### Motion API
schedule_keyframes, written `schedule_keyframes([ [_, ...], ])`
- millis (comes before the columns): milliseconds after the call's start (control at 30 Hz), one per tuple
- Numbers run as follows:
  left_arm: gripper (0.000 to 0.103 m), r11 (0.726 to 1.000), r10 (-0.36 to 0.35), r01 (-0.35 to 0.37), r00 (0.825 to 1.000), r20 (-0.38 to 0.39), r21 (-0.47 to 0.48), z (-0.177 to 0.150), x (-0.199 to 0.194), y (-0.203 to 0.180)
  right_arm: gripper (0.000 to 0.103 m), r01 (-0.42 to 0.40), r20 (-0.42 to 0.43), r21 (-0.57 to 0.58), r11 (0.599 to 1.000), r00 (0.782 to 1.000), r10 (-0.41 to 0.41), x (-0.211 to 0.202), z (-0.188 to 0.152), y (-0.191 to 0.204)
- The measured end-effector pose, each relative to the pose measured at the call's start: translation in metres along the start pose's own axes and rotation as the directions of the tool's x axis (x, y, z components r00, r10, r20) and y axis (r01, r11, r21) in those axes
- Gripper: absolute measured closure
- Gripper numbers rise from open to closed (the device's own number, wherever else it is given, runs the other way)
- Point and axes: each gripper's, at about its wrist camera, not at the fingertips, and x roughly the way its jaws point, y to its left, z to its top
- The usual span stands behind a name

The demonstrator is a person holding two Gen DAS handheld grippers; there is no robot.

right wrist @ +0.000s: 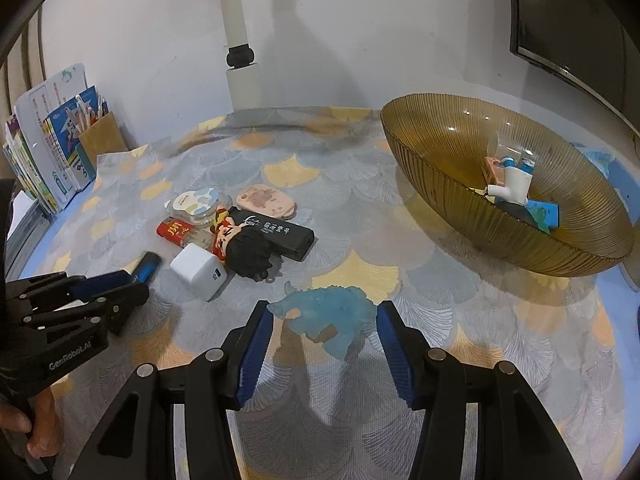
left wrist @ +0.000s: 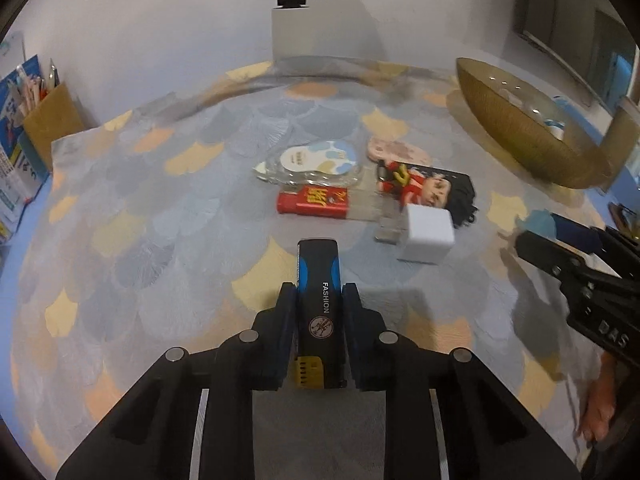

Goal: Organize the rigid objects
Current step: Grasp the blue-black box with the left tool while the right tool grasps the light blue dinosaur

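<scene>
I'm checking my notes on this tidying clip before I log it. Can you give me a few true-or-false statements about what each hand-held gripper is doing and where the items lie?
1. The left hand-held gripper is shut on a black and blue lighter. True.
2. The right hand-held gripper is clamped on the white charger cube. False: its jaws are open, and the cube lies on the tablecloth.
3. A translucent blue figure lies between the right gripper's open fingers. True.
4. The amber glass bowl is empty. False: several small items lie in it.
5. The red lighter is in the bowl. False: it lies on the tablecloth.
</scene>
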Motion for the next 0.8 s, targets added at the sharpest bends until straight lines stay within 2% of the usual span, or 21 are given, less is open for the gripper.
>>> schedule_keyframes([
  [67,0.083,0.998,-0.053,0.053,0.999,0.010,-0.014,-0.007,-0.008,0.002,0.051,-0.002,0.010,-0.011,1.000,1.000,0.002,-0.003,0.000,0.002],
  [133,0.083,0.997,-0.077,0.077,0.997,0.021,-0.013,-0.015,-0.018,0.000,0.051,-0.025,-0.003,-0.029,0.999,1.000,0.025,-0.008,-0.002,0.007],
  [267,0.083,0.995,-0.104,0.104,0.994,0.021,0.001,-0.037,-0.036,-0.010,0.051,-0.167,-0.057,-0.067,0.984,0.985,0.164,-0.027,-0.017,0.024],
  [400,0.083,0.992,-0.124,0.123,0.992,0.018,0.017,-0.056,-0.046,-0.022,0.051,-0.183,-0.094,-0.215,0.959,0.982,0.167,-0.044,-0.041,0.048],
  [567,0.083,0.990,-0.139,0.139,0.990,0.027,0.024,-0.068,-0.053,-0.029,0.050,-0.203,-0.137,-0.225,0.953,0.975,0.175,-0.047,-0.066,0.049],
  [600,0.083,0.990,-0.140,0.139,0.990,0.023,0.027,-0.070,-0.053,-0.029,0.049,-0.206,-0.142,-0.222,0.953,0.974,0.177,-0.047,-0.070,0.048],
  [667,0.082,0.990,-0.140,0.139,0.990,0.019,0.025,-0.073,-0.051,-0.028,0.034,-0.203,-0.146,-0.215,0.955,0.974,0.175,-0.048,-0.075,0.044],
  [700,0.080,0.990,-0.141,0.141,0.990,0.023,0.023,-0.074,-0.052,-0.027,0.030,-0.195,-0.140,-0.207,0.959,0.976,0.168,-0.050,-0.077,0.042],
  [800,0.070,0.988,-0.156,0.155,0.987,0.026,0.026,-0.076,-0.054,-0.029,0.028,-0.204,-0.133,-0.186,0.961,0.974,0.181,-0.053,-0.083,0.040],
])
